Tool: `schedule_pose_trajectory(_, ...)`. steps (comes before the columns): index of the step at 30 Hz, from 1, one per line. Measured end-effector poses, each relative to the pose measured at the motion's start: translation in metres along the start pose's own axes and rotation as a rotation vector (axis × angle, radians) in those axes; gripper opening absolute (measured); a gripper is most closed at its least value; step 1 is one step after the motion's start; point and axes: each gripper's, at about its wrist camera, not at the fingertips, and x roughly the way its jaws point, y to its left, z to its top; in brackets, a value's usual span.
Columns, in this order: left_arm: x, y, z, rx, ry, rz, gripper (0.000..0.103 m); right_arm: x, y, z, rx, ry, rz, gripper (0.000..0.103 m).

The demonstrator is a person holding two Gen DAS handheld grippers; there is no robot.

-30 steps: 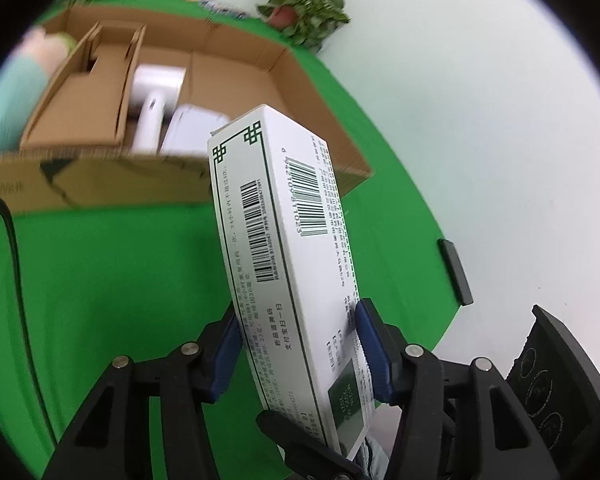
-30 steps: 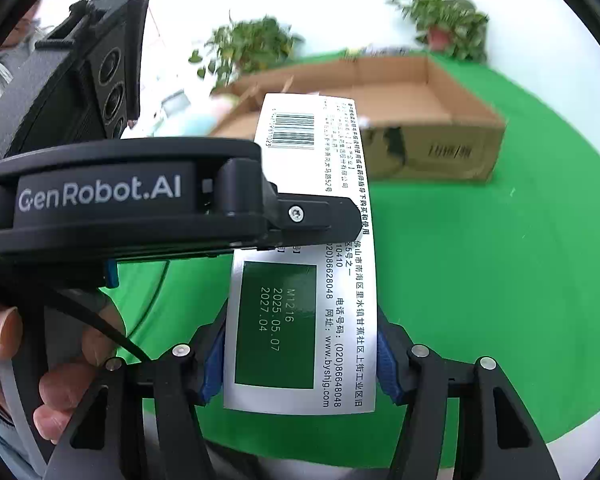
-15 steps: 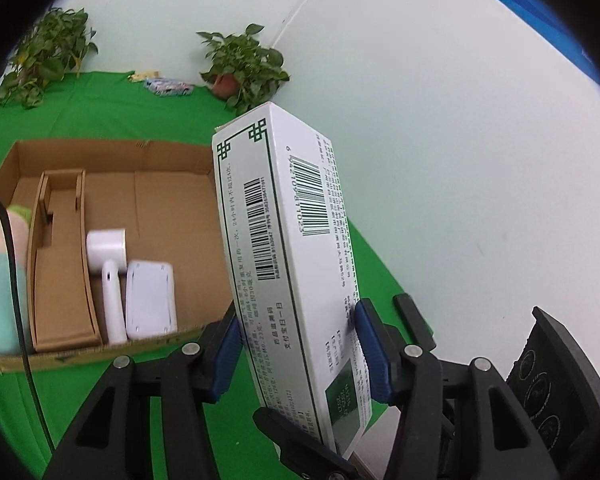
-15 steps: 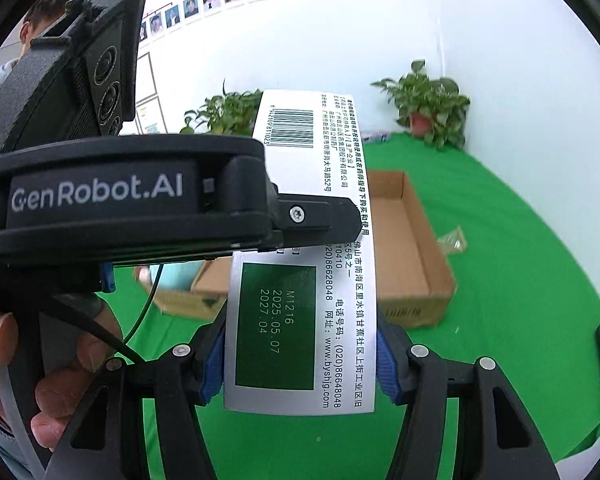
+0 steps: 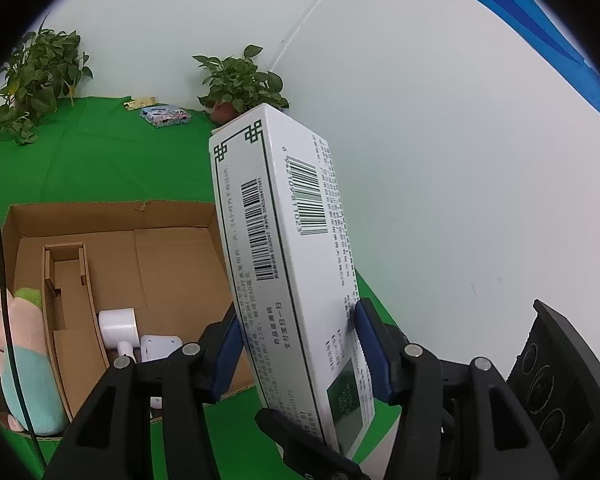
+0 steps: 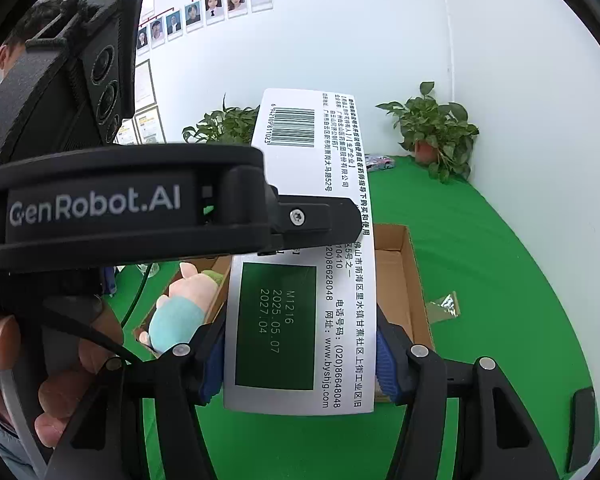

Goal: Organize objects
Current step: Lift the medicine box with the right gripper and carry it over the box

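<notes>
Both the left tongs and the right tongs are clamped on one white medicine box, held aloft; the cardboard box lies at nine o'clock below.

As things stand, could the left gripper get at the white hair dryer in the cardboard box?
Probably not yet. The left gripper is shut on the white carton, which the right gripper clamps too. The hair dryer lies uncovered in the cardboard box; the carton must go first.
</notes>
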Motion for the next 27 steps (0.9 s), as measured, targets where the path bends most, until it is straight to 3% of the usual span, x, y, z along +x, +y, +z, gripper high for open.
schedule_pose_trajectory(10, 0.035, 0.034, 0.025, -0.081, 0.061, 0.013, 0.053, 0.050, -0.014, 0.041, 0.006, 0.095, 0.022, 0.057)
schedule_pose_trajectory(16, 0.063, 0.049, 0.028, -0.108, 0.114, 0.015, 0.053, 0.081, -0.028, 0.048, 0.030, 0.154, 0.029, 0.057)
schedule_pose_trajectory(23, 0.100, 0.067, 0.019, -0.133, 0.172, 0.022, 0.053, 0.116, -0.044, 0.035, 0.053, 0.210, 0.031, 0.057)
schedule_pose_trajectory(27, 0.129, 0.082, 0.005, -0.154, 0.226, 0.040, 0.053, 0.141, -0.060, 0.011, 0.081, 0.257, 0.048, 0.057)
